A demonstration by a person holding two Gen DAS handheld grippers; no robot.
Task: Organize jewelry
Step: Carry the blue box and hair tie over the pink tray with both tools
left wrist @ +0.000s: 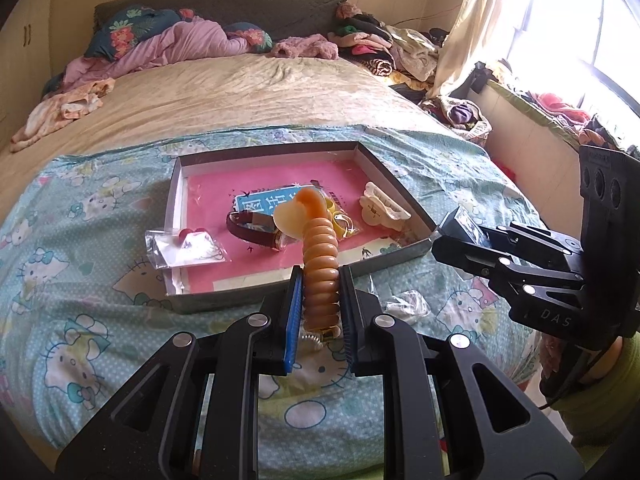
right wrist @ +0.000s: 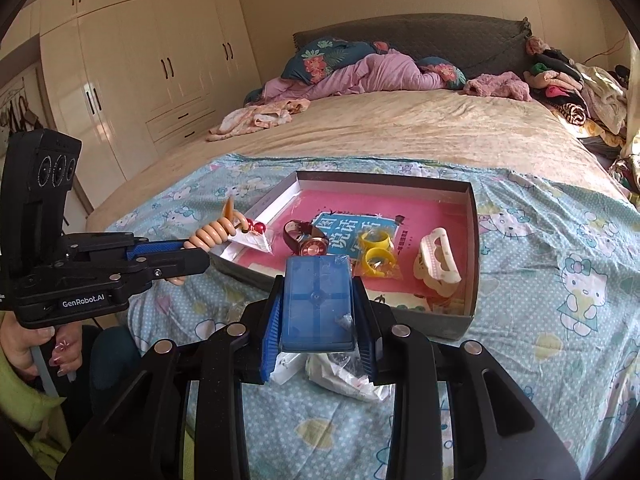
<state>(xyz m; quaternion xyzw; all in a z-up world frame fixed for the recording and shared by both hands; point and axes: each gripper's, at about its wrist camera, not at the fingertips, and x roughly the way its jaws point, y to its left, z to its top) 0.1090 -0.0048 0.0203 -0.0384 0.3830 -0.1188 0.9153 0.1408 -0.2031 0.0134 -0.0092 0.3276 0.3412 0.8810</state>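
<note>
Bedding printed with cartoon cats (left wrist: 80, 280) carries a shallow box (left wrist: 400, 182). Left fingers (left wrist: 320, 300) clamp an orange coiled hair tie (left wrist: 320, 264) over its near edge. Only the right view shows right fingers (right wrist: 318, 312) gripping a blue case (right wrist: 316, 304), wardrobe (right wrist: 140, 60) behind.

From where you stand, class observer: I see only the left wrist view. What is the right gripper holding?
Observer: The right gripper is shut on a clear blue plastic case, a flat rectangle with a cross moulded on its lid.
Operator: Is the watch face visible on your side?
Observer: Yes, the watch shows a round reddish dial, lying in the box.
Operator: What lies beside the bed, left of my frame?
Observer: A cream wardrobe with dark handles.
Operator: And who holds my gripper?
Observer: A hand with painted nails grips the left gripper's handle.
</note>
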